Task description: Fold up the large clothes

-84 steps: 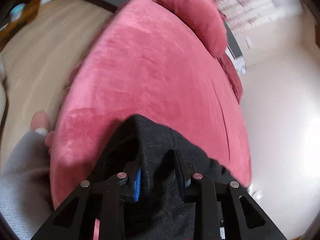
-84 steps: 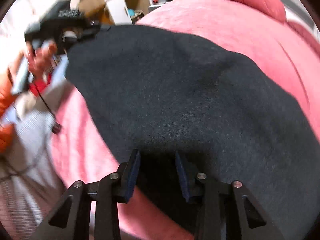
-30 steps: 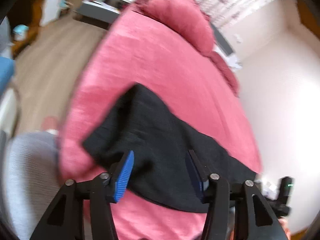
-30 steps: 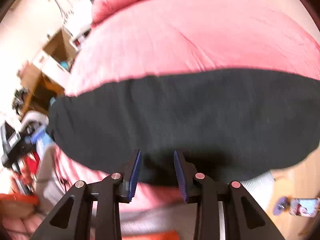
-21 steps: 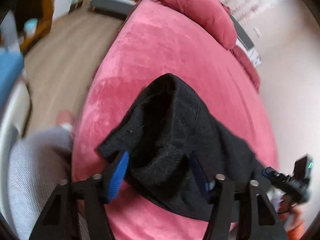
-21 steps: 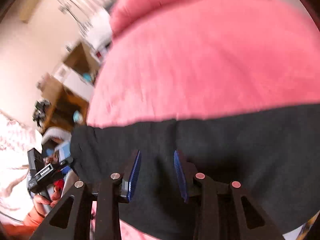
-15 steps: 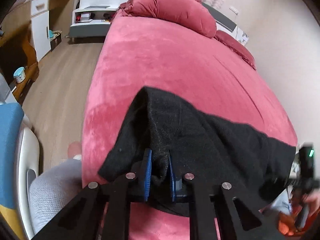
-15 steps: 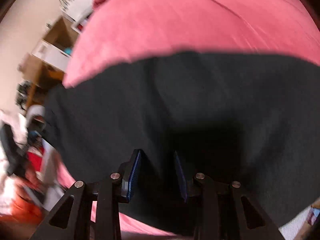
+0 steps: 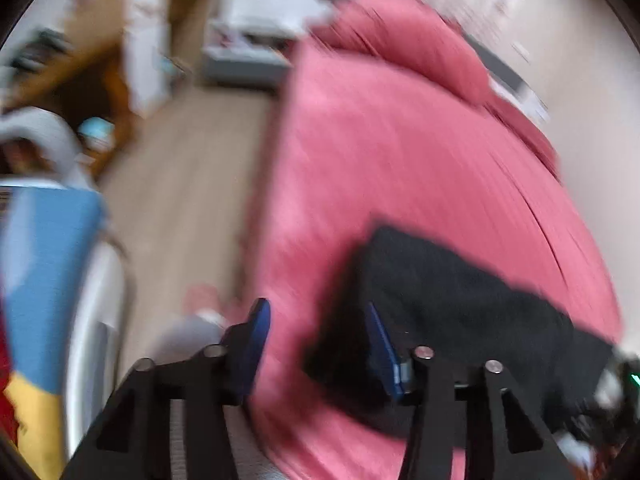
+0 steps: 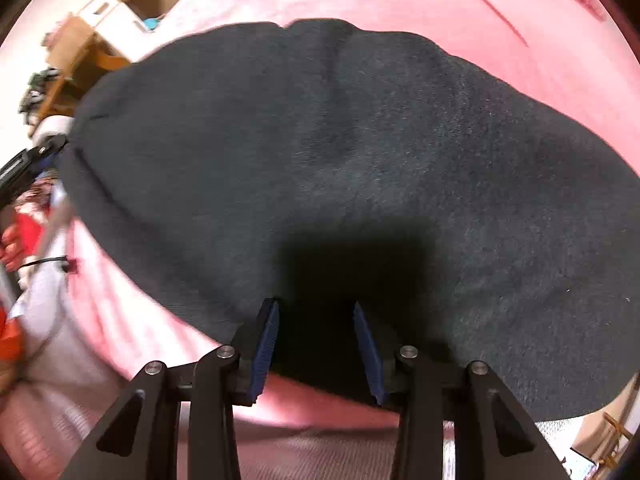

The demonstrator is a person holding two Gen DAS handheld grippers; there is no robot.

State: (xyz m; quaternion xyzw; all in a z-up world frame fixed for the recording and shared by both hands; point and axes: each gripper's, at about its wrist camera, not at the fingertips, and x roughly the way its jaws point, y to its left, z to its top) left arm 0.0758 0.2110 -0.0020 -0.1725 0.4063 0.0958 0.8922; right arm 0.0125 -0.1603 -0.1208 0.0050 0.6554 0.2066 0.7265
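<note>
Both your left gripper (image 9: pixel 316 344) and right gripper (image 10: pixel 316 340) are spread, empty; black knit garment (image 10: pixel 360 152) on pink bed (image 10: pixel 520 32) looks soft, floppy—pinch its 6 o'clock hem.

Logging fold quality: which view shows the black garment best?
The right wrist view: the black garment fills the frame, sharp, spread flat on the pink bed. The left wrist view is motion-blurred and shows only one end of it.

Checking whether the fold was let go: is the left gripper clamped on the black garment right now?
No. The left gripper stands open, its blue pads wide apart, with the black garment lying on the pink bed.
</note>
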